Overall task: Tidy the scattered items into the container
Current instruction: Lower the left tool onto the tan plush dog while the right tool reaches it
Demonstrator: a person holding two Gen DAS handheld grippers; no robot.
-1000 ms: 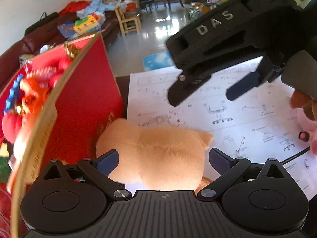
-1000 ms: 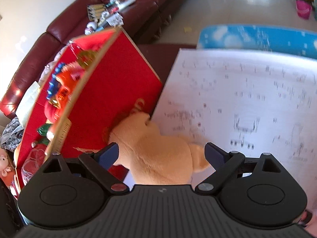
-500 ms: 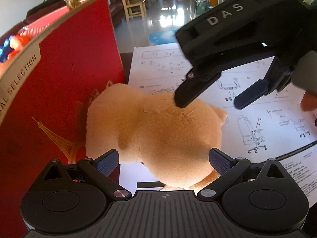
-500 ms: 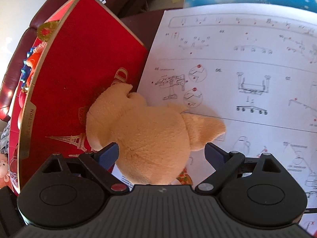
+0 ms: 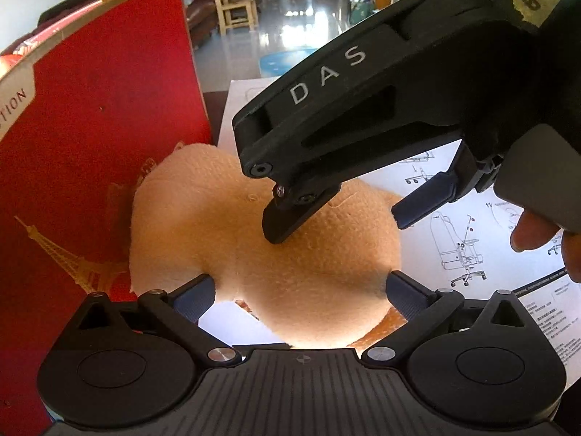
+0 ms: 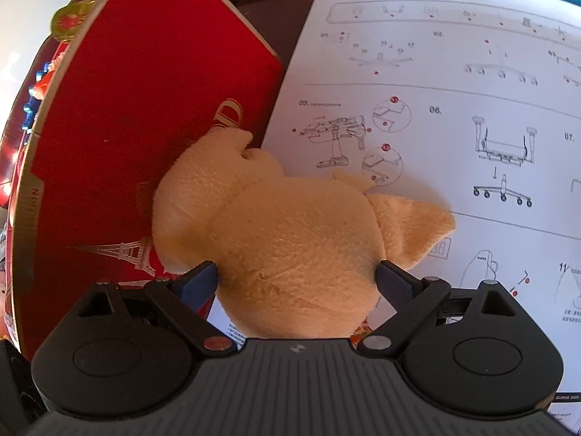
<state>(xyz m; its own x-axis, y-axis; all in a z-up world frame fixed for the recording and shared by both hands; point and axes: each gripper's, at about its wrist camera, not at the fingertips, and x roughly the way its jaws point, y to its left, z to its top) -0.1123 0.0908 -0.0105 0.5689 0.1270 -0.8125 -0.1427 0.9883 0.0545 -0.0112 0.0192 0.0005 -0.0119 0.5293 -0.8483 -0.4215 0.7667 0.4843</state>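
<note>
Left wrist view: left gripper point(image 5: 299, 287) spread wide, pads either side of the plush point(image 5: 265, 247), which lay on the manual point(image 5: 472, 196) against the red box point(image 5: 101, 145). Right gripper point(image 5: 334, 212) came in from above, also spread, one finger on the plush, probably to pin it for the grab.

Right wrist view: right gripper point(image 6: 297, 279) straddled the plush point(image 6: 290, 239), pads at its flanks; whether they pressed was unclear. Box point(image 6: 145, 101) beside it, toys just visible inside.
</note>
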